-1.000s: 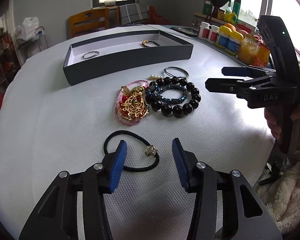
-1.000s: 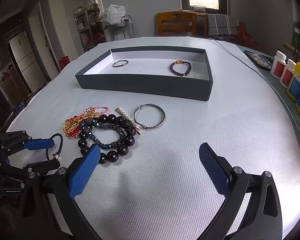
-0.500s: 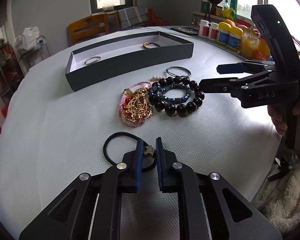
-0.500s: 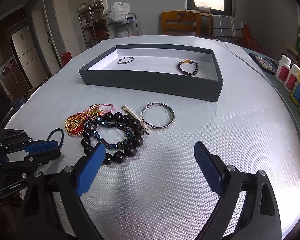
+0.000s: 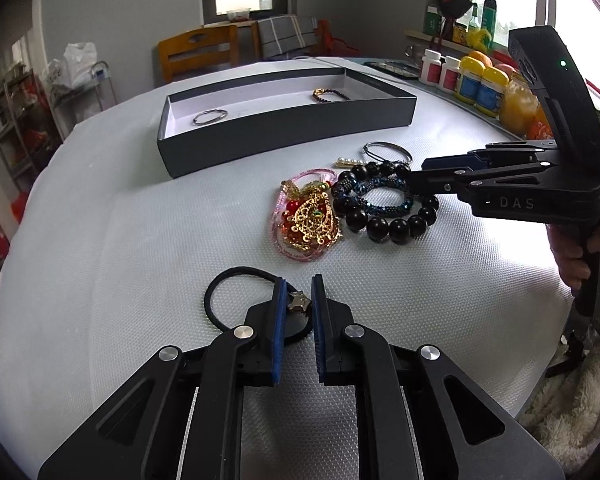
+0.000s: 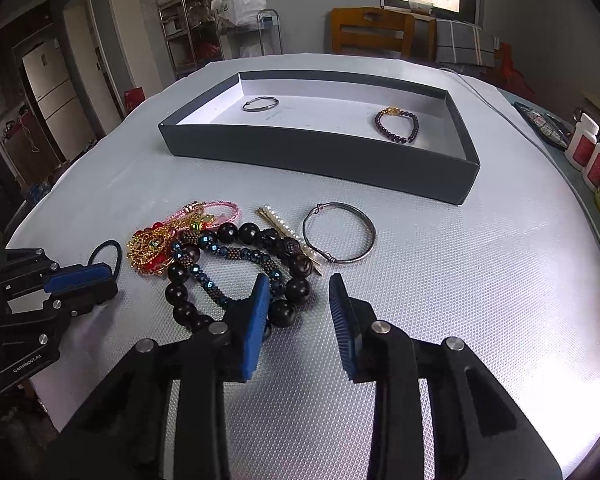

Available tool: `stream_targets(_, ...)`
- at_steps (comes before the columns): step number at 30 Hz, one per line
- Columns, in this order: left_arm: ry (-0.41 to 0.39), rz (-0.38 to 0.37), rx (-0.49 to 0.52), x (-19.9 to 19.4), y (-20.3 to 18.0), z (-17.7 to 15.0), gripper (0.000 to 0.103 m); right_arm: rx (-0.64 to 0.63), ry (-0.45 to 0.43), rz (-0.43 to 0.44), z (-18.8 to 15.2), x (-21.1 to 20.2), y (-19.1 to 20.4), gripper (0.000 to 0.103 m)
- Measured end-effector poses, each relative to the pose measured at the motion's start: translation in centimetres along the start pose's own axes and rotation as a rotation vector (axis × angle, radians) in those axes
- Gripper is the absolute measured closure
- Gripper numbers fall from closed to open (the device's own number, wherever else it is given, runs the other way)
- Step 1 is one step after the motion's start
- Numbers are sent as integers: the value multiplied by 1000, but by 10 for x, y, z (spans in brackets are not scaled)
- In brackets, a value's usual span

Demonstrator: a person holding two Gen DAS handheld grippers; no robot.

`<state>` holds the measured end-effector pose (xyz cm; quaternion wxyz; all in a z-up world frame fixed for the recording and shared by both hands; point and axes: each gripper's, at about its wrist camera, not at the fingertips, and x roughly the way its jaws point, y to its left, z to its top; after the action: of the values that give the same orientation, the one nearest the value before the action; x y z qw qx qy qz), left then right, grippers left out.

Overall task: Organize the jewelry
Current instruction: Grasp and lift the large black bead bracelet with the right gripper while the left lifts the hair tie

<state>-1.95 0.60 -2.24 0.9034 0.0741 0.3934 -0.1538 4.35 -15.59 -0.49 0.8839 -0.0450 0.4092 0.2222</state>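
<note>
My left gripper (image 5: 298,292) is shut on the star charm of a black hair tie (image 5: 236,276) lying on the white table. The hair tie also shows in the right wrist view (image 6: 108,250). A jewelry pile lies ahead: a gold and red ornament (image 5: 310,220), a black bead bracelet (image 5: 392,222), a blue bead bracelet (image 6: 236,258), a pearl clip (image 6: 288,234) and a silver bangle (image 6: 340,232). My right gripper (image 6: 298,284) is half closed, open around the black beads' right edge. A dark tray (image 6: 320,152) holds a silver ring (image 6: 260,104) and a purple bracelet (image 6: 398,124).
Bottles and jars (image 5: 476,84) stand along the table's right side. A wooden chair (image 5: 196,54) stands behind the table. A shelf unit (image 6: 188,28) and a fridge (image 6: 56,92) are at the far left.
My left gripper closed onto the hair tie's charm. My right gripper moved forward and left toward the black beads, and its jaws narrowed.
</note>
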Motion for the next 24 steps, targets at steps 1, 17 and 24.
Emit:
stream_targets(1, -1, -2, -1, 0, 0, 0, 90, -2, 2, 7, 1, 1, 1, 76)
stream_targets(17, -1, -12, 3, -1, -4, 2, 90, -38, -117, 38, 14, -39, 3, 89)
stream_targets(24, -35, -16, 8, -11, -2, 11, 90, -73, -177, 36, 27, -58, 8, 89)
